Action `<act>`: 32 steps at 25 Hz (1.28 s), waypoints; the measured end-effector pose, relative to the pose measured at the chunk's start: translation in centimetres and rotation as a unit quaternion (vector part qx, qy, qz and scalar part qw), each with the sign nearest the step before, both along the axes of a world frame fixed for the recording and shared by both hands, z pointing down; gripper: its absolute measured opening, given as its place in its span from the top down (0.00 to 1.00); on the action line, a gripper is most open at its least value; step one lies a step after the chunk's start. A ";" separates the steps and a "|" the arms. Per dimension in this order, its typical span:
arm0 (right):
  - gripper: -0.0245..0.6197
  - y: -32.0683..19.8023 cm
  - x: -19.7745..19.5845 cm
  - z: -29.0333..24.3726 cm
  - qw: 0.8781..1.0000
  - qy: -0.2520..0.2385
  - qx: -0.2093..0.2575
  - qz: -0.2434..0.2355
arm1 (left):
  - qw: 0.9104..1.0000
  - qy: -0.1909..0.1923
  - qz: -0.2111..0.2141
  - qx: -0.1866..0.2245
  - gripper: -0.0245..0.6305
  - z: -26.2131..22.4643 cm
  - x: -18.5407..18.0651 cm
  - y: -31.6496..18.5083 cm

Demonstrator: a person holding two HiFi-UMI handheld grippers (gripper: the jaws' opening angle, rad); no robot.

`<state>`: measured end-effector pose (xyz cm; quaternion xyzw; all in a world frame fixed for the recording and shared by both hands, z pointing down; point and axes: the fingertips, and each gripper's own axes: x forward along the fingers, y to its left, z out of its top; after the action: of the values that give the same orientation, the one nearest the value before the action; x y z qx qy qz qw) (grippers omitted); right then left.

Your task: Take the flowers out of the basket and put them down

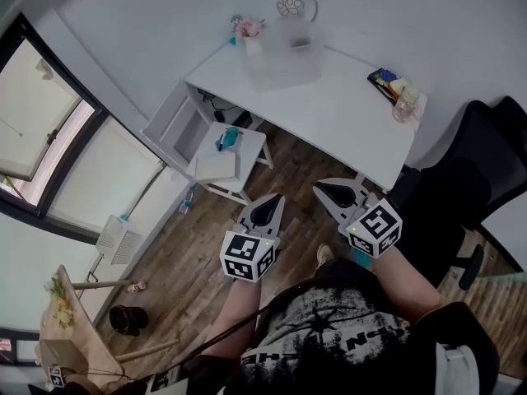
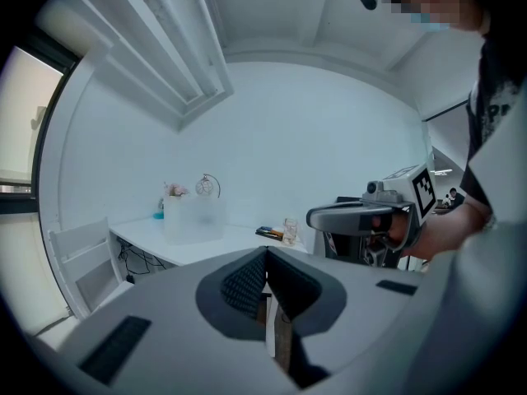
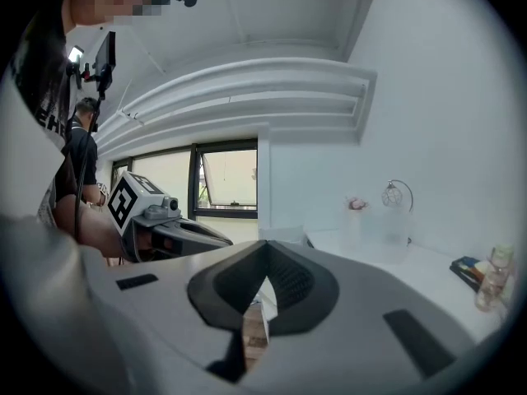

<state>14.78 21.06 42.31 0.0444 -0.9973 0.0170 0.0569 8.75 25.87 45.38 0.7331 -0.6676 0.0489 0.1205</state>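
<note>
The step in hand looks like the approach: both grippers are held out over the wooden floor (image 1: 206, 245), well short of the white worktop (image 1: 346, 118), and nothing of the task is done yet. The basket (image 1: 284, 56), a pale see-through box, stands near the worktop's far edge by the wall. The pink flowers (image 1: 247, 28) show at its left corner. They seem to stand inside it, though from here that is hard to confirm.

To do this well, the person should get close enough that the basket sits squarely below the head view before reaching. One gripper should be opened wide before it goes over the rim, then come down from above onto the stems rather than the soft blooms. The other could steady the basket wall, since such a light box may slide or tip as the flowers lift. A straight upward lift would clear the rim. The bare middle of the worktop offers room to lay the flowers down, away from the glass jar (image 1: 403, 105) near the right end.

The left gripper (image 1: 274, 199) is clenched, its ribbed pads pressed together with nothing between them. The right gripper (image 1: 328, 190) is likewise closed tight and empty. Each points roughly toward the worktop, side by side and apart from each other, and touches nothing.
</note>
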 end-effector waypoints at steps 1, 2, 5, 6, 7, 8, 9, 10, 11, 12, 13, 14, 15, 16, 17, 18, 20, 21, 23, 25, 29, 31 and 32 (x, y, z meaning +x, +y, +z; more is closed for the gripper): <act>0.94 -0.9 -0.4 -0.1 1.000 -0.001 0.001 -0.003 | 1.000 0.001 -0.004 -0.001 0.94 -0.1 -0.4 -0.9; 0.94 -1.9 -0.8 -0.2 1.000 -0.002 0.001 -0.006 | 1.000 0.001 -0.007 -0.001 0.94 -0.1 -0.8 -1.8; 0.94 -5.0 -1.7 -0.5 1.000 -0.007 0.002 -0.014 | 1.000 0.006 -0.017 0.001 0.94 -0.3 -1.7 -4.8; 0.94 -6.1 -2.0 -0.5 1.000 -0.008 0.002 -0.017 | 1.000 0.010 -0.020 0.002 0.94 -0.4 -2.0 -5.7; 0.94 -7.1 -2.4 -0.5 1.000 -0.009 0.001 -0.020 | 1.000 0.013 -0.023 0.002 0.94 -0.4 -2.4 -6.7; 0.94 -8.1 -2.7 -0.4 1.000 -0.009 -0.002 -0.023 | 1.000 0.013 -0.027 0.001 0.94 -0.4 -2.8 -7.7; 0.94 -9.1 -3.0 -0.4 1.000 -0.010 -0.003 -0.026 | 0.999 0.013 -0.030 -0.001 0.94 -0.4 -3.1 -8.6; 0.94 -10.0 -3.4 -0.5 0.999 -0.010 -0.005 -0.031 | 0.999 0.013 -0.032 -0.003 0.94 -0.4 -3.4 -9.6; 0.94 -10.8 -3.8 -0.5 0.999 -0.010 -0.007 -0.037 | 0.999 0.012 -0.034 -0.005 0.94 -0.3 -3.6 -10.5; 0.94 -11.6 -4.2 -0.5 0.999 -0.011 -0.008 -0.043 | 0.999 0.011 -0.036 -0.005 0.94 -0.3 -3.8 -11.4; 0.94 -12.4 -4.5 -0.4 0.999 -0.011 -0.010 -0.049 | 0.999 0.010 -0.037 -0.006 0.94 -0.2 -3.9 -12.2; 0.94 -13.1 -4.9 -0.4 0.999 -0.011 -0.011 -0.052 | 0.999 0.010 -0.039 -0.006 0.94 -0.2 -4.1 -13.0; 0.94 -13.8 -5.2 -0.3 0.998 -0.012 -0.011 -0.055 | 0.999 0.009 -0.041 -0.006 0.94 -0.1 -4.3 -13.8; 0.94 -14.6 -5.5 -0.2 0.998 -0.012 -0.011 -0.058 | 0.999 0.009 -0.043 -0.006 0.94 0.0 -4.5 -14.5; 0.94 -15.2 -5.8 -0.1 0.998 -0.013 -0.011 -0.060 | 0.999 0.009 -0.046 -0.006 0.94 0.0 -4.7 -15.1; 0.94 -15.8 -6.0 0.0 0.998 -0.013 -0.011 -0.062 | 0.999 0.009 -0.049 -0.005 0.94 0.0 -5.0 -15.7; 0.94 -16.7 -6.5 0.1 0.998 -0.014 -0.012 -0.065 | 0.999 0.009 -0.054 -0.003 0.94 -0.1 -5.5 -16.5; 0.94 -17.1 -6.7 0.1 0.998 -0.014 -0.012 -0.067 | 0.998 0.009 -0.055 -0.002 0.94 -0.1 -5.7 -16.9; 0.94 -17.7 -7.2 0.2 0.997 -0.013 -0.011 -0.070 | 0.998 0.008 -0.057 -0.002 0.94 -0.1 -6.2 -17.6; 0.94 -18.3 -7.7 0.4 0.997 -0.012 -0.010 -0.074 | 0.998 0.011 -0.060 -0.001 0.94 -0.1 -6.7 -18.2; 0.94 -19.1 -8.5 0.8 0.997 -0.009 -0.013 -0.079 | 0.997 0.037 -0.065 0.002 0.94 0.3 -7.6 -19.2; 0.94 -19.6 -9.0 0.9 0.997 -0.006 -0.010 -0.079 | 0.997 0.038 -0.064 0.000 0.94 0.5 -8.1 -20.0; 0.94 -19.9 -9.3 1.1 0.997 -0.004 -0.006 -0.079 | 0.997 0.038 -0.062 0.000 0.94 0.6 -8.3 -20.5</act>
<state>5.48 1.16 43.36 -0.0346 -0.9978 0.0187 0.0538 0.45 5.36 45.94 0.6914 -0.7069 0.0135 0.1489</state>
